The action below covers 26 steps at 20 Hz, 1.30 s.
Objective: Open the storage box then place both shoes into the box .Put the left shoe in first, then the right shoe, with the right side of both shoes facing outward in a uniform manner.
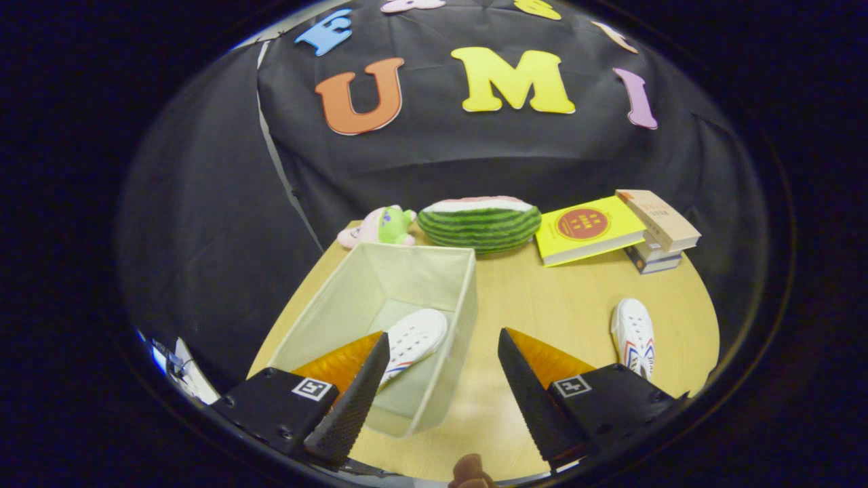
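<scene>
Cream fabric storage box (444, 298) seen open on wooden table (542, 298). One white perforated shoe (415, 337) laid inside box. Second white shoe (634, 335) left on table, well apart. Gripper (437, 379) spread wide, nothing held. Second placement judged outstanding.

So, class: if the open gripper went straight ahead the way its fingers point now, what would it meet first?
Probably the storage box's near right wall: it sits between the open gripper's fingers. Beyond lies bare table, then the watermelon toy. Depth is unclear.
</scene>
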Motion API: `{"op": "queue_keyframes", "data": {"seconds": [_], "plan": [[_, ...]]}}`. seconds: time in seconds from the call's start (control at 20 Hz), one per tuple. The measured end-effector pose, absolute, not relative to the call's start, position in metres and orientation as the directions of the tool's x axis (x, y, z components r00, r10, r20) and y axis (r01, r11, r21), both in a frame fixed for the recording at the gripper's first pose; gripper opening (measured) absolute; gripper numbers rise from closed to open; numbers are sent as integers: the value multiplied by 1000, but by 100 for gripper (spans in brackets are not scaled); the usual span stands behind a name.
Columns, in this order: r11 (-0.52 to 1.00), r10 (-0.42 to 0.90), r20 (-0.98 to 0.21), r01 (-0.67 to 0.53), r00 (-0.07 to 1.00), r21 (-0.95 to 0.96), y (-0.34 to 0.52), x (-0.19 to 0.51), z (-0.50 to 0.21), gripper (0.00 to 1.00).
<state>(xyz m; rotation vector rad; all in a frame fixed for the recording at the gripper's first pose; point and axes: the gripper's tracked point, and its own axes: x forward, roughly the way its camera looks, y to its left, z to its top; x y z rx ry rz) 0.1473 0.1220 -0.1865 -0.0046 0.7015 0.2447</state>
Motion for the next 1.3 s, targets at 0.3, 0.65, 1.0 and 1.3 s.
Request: {"op": "queue_keyframes", "data": {"seconds": [0.3,0.65,1.0,1.3], "plan": [[995,94,-679,-98,728,33,15,164,-200,100],[995,-94,-759,47,645,-83,-117,171,-230,100],[959,-280,-804,129,525,-251,-209,169,-277,100],[982,-185,-881,113,436,-151,-206,172,-324,97]]}}
